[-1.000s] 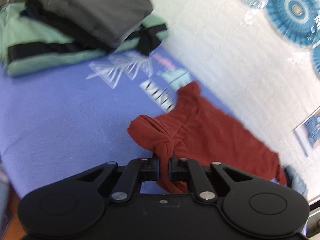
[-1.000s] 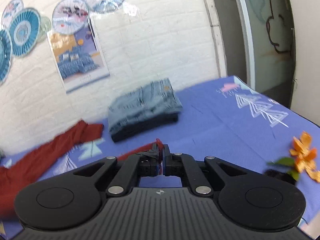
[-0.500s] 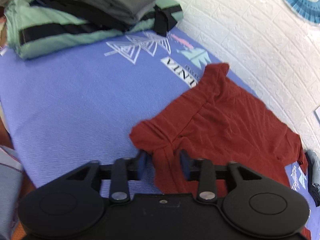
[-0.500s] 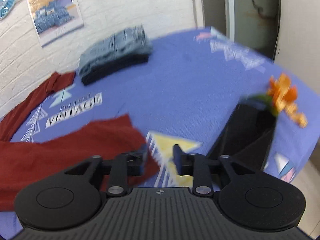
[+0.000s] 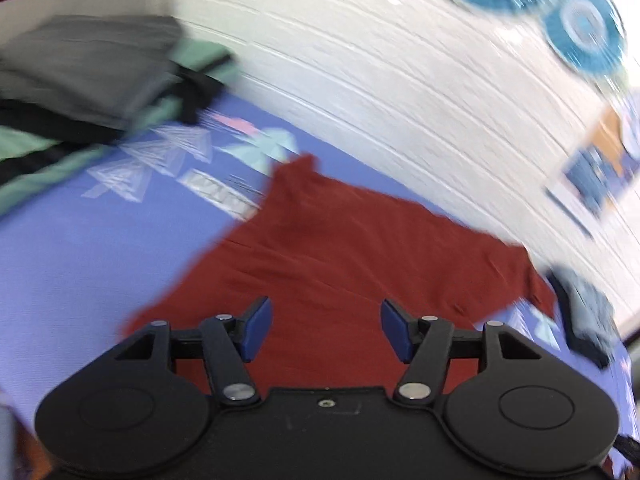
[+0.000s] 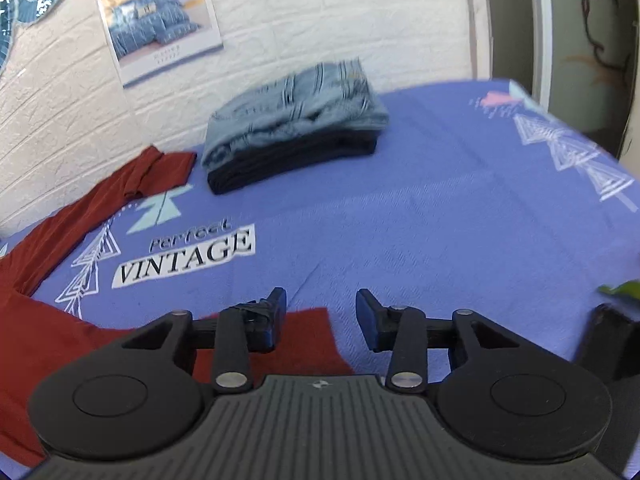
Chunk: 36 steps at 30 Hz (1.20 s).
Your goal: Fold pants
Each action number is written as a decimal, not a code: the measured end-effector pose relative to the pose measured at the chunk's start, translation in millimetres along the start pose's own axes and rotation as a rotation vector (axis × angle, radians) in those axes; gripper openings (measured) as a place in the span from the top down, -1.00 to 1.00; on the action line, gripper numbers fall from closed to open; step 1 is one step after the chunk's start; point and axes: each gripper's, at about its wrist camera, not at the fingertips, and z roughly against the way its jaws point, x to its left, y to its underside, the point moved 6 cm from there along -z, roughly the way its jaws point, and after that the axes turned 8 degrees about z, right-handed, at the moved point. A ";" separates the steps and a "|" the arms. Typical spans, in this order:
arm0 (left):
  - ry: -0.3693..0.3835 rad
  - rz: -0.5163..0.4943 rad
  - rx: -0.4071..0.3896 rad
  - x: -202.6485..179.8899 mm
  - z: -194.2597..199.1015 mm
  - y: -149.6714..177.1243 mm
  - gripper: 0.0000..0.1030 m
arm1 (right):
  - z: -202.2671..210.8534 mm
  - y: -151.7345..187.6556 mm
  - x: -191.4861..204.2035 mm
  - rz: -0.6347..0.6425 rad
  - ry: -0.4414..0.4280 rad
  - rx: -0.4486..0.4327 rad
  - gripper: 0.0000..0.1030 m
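The rust-red pants lie spread flat on the blue-violet printed sheet. In the left wrist view they fill the middle, and my left gripper hovers open and empty over their near edge. In the right wrist view the pants lie at the left, one leg running along the wall and a leg end below my gripper. My right gripper is open and empty above that leg end.
A stack of folded grey, black and green clothes sits at the far left. A folded pile of blue jeans on dark cloth lies by the white brick wall. A black stand with an orange flower is at the right.
Both grippers were shut on the pants' edges one second ago. They have opened, let the cloth drop flat on the sheet, and lifted away.
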 end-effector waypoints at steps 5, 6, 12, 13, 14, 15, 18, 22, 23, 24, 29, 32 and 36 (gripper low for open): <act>0.064 -0.104 0.084 -45.7 -50.2 18.7 -0.58 | -9.8 9.6 9.4 0.032 -0.038 0.026 0.09; 0.074 -0.119 0.101 -53.5 -60.1 22.7 -0.54 | -10.3 9.8 11.6 0.040 -0.056 0.031 0.39; 0.136 -0.179 0.184 -91.6 -102.7 42.9 -0.34 | 20.4 -18.4 -3.7 -0.033 0.013 -0.166 0.80; 0.145 -0.182 0.191 -95.6 -107.0 44.8 -0.34 | 19.8 -19.6 -6.2 -0.044 0.025 -0.167 0.80; 0.150 -0.185 0.195 -99.6 -110.4 46.7 -0.34 | 15.1 -19.1 -7.0 -0.035 0.039 -0.148 0.80; 0.150 -0.189 0.199 -102.2 -114.5 48.5 -0.34 | 8.5 -16.9 -6.2 -0.024 0.046 -0.123 0.80; 0.144 -0.194 0.211 -107.8 -124.2 52.5 -0.34 | -5.5 -9.5 -6.6 -0.030 0.056 -0.091 0.80; 0.145 -0.200 0.219 -115.5 -134.4 55.2 -0.34 | -15.1 -2.5 -14.4 -0.072 0.058 -0.065 0.79; 0.146 -0.207 0.218 -118.0 -136.9 56.0 -0.34 | -16.4 -0.9 -15.0 -0.074 0.067 -0.059 0.77; 0.151 -0.214 0.219 -120.6 -139.5 57.1 -0.33 | -15.7 -0.1 -15.2 -0.073 0.075 -0.055 0.69; 0.141 -0.249 0.228 -131.4 -155.6 62.2 -0.28 | 18.6 7.3 -18.0 -0.076 0.110 -0.096 0.06; 0.126 -0.259 0.221 -132.0 -164.0 64.6 -0.34 | 47.6 27.3 -22.3 -0.087 0.110 -0.092 -0.09; 0.131 -0.257 0.224 -132.5 -160.3 62.9 -0.35 | 65.6 49.7 -22.8 -0.112 0.115 -0.060 -0.28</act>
